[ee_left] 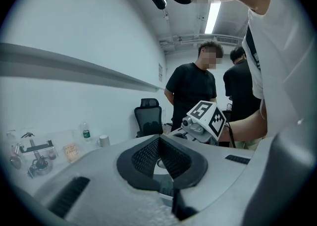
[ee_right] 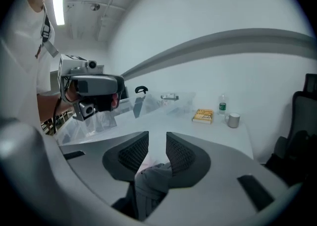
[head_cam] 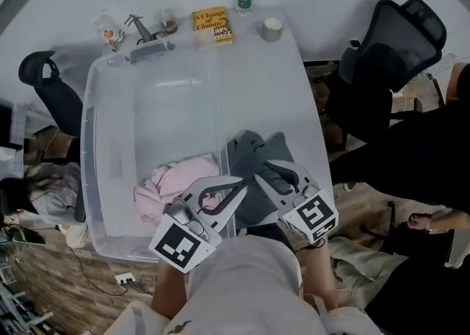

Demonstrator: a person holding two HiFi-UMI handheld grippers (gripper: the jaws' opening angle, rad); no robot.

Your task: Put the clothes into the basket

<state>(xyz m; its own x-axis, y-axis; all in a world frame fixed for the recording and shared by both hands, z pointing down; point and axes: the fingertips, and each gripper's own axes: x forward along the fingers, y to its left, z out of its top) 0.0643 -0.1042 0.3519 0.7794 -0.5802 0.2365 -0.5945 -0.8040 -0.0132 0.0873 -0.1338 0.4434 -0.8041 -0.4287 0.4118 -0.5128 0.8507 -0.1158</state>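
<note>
From my head, one camera looks steeply down on the white rectangular table (head_cam: 272, 84). Cameras on my left gripper (head_cam: 236, 185) and right gripper (head_cam: 263, 173) skim low and close across it. All three catch the yellow paperback book (head_cam: 213, 25) at the far end.

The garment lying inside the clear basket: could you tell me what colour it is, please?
The garment is pale pink, clearest in the head view.
</note>
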